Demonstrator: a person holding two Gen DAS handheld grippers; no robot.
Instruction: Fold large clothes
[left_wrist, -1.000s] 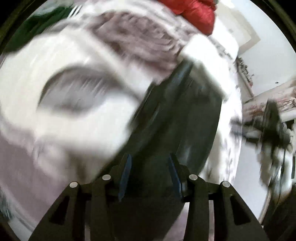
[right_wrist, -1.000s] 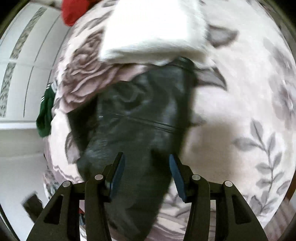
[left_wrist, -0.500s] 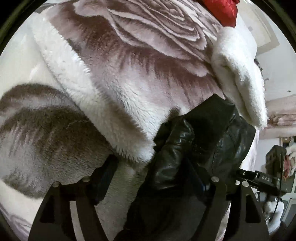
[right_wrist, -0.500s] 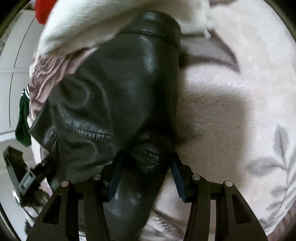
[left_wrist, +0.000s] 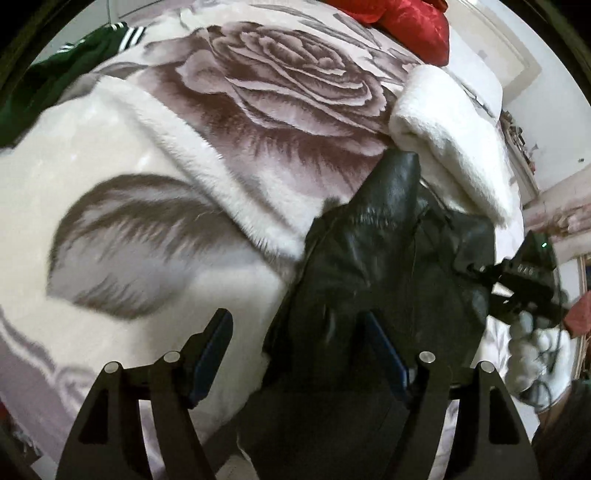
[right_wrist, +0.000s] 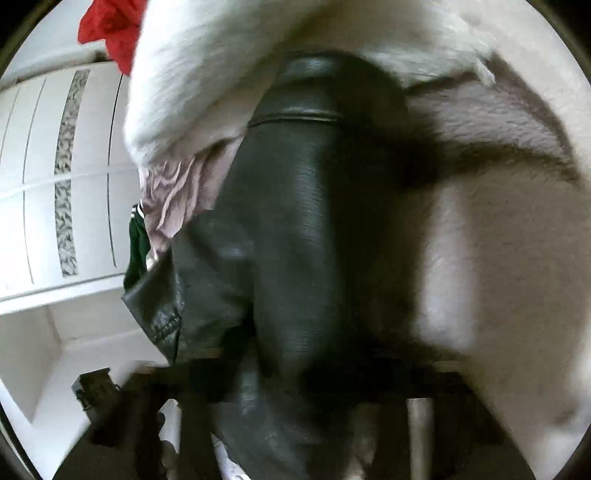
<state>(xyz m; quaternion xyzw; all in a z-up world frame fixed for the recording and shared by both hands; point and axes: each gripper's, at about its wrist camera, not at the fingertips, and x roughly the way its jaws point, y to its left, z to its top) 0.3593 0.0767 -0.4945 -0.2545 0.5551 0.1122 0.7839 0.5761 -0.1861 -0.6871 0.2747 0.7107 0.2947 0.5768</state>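
A black leather jacket lies bunched on a plush rose-print blanket. My left gripper is open, its right finger against the jacket's near edge, its left finger over the blanket. In the right wrist view the jacket fills the middle and drapes over my right gripper, hiding its fingers. The right gripper shows in the left wrist view at the jacket's far right edge, held by a white-gloved hand; its jaws are not visible.
A folded white fleece lies beyond the jacket. A red cushion sits at the far end. A green garment with white stripes lies at the left edge. White wardrobe doors stand to the left.
The left gripper has pulled back from the jacket, showing more blanket. The right gripper has pushed in closer, and the jacket now covers its fingers.
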